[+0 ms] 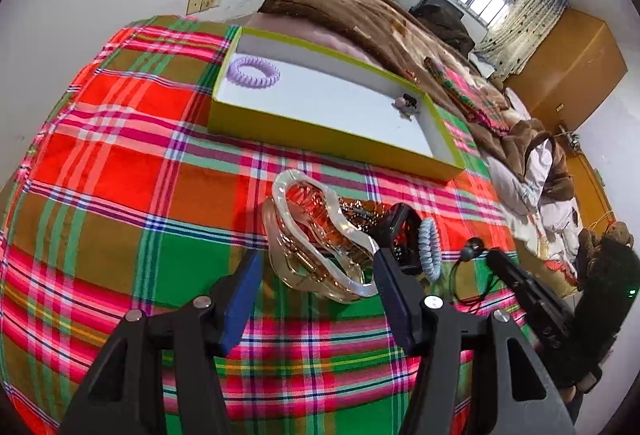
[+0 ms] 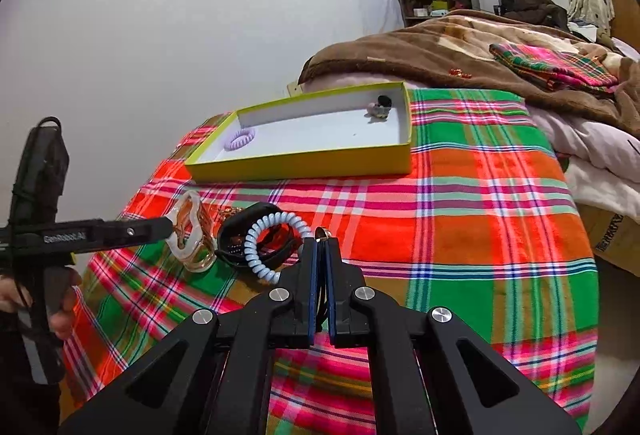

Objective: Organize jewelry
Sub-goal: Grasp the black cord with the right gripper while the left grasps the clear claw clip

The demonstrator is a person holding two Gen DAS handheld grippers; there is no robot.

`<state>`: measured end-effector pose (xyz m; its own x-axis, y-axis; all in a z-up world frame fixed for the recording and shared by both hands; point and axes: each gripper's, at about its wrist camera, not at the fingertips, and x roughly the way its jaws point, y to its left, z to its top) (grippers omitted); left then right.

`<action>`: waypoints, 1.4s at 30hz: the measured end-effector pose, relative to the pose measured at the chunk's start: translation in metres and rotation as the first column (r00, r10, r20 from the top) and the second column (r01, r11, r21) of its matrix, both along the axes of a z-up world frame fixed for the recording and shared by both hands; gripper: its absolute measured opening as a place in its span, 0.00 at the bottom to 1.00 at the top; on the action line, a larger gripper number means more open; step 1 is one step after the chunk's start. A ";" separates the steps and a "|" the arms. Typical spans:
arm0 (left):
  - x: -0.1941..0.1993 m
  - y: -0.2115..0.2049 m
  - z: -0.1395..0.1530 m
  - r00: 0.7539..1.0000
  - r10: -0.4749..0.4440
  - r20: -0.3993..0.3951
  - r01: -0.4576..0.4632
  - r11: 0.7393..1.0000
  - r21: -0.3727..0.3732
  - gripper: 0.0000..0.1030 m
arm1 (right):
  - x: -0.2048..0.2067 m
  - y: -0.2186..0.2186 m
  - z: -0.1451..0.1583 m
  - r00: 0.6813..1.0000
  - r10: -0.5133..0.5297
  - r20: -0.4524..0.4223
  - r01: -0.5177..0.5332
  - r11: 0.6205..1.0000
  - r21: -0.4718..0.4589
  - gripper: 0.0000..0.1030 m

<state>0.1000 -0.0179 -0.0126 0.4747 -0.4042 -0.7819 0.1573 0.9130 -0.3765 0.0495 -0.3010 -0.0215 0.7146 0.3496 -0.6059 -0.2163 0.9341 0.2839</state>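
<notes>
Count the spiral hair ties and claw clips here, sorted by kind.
Spiral hair ties: 2, the purple tie in the yellow box and the pale blue tie on the plaid cloth.
Claw clips: 1, the clear claw clip.
Total: 3.

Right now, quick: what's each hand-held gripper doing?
Left hand-held gripper: open, jaws straddling the clear claw clip, not visibly clamped.
Right hand-held gripper: shut on a thin black cord.

Plaid-covered bed [image 1: 120, 163], yellow box [image 1: 320, 139], claw clip [image 1: 320, 247], coil tie [image 1: 430, 247]
</notes>
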 end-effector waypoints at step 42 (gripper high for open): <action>0.001 -0.018 -0.009 1.000 0.000 0.028 -0.008 0.958 0.287 0.19 | -0.009 0.000 0.005 1.000 0.001 0.016 -0.001 1.000 0.023 0.03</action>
